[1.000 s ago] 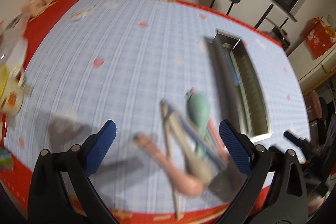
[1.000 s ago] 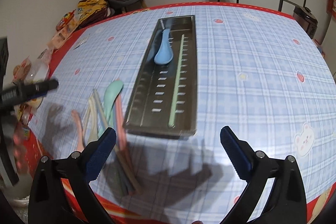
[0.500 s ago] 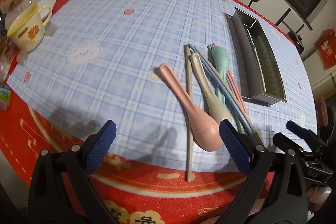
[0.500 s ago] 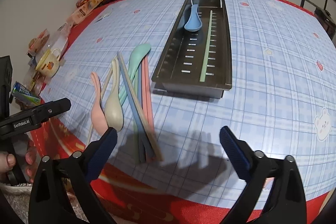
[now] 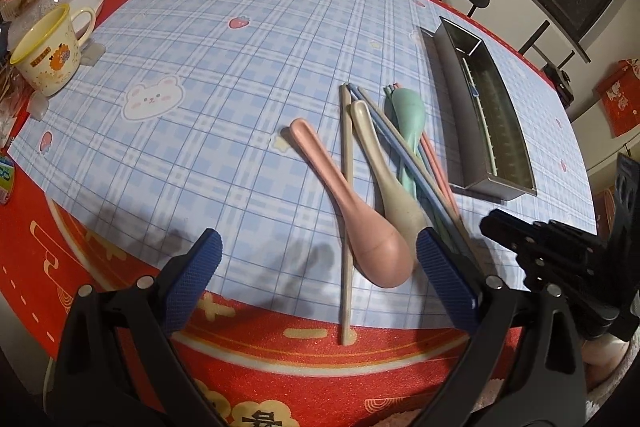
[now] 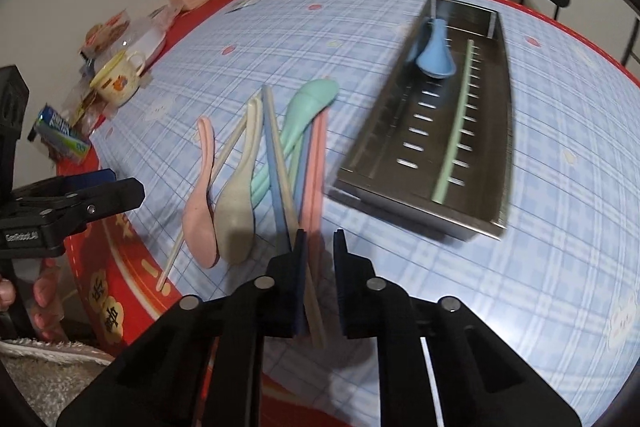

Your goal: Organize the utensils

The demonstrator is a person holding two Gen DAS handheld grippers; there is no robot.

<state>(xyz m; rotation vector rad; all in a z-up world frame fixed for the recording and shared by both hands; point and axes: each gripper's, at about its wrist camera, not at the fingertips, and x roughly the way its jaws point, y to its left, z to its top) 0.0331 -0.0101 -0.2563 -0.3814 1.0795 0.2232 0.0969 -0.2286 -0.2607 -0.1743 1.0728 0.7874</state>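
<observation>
Worktop (image 5: 208, 39), blue plaid cloth with red border. Loose pile at centre of both views: pink plastic soup spoon (image 5: 352, 211), beige plastic soup spoon (image 5: 392, 183), mint-green plastic soup spoon (image 6: 308, 111), several pastel chopsticks (image 6: 276, 163). Long stainless steel utensil tray (image 6: 496, 131), right of the pile, holds 1 blue plastic spoon (image 6: 436, 55) and 1 green chopstick (image 6: 456, 131).

Left gripper (image 5: 316, 275): fingers wide apart, empty, over the spoon bowls.

Right gripper (image 6: 320, 251): fingers have just been closing, now nearly together at the chopsticks' near ends; whether they pinch 1 cannot be told.

Yellow-rimmed printed mug (image 5: 48, 59), upper left.
</observation>
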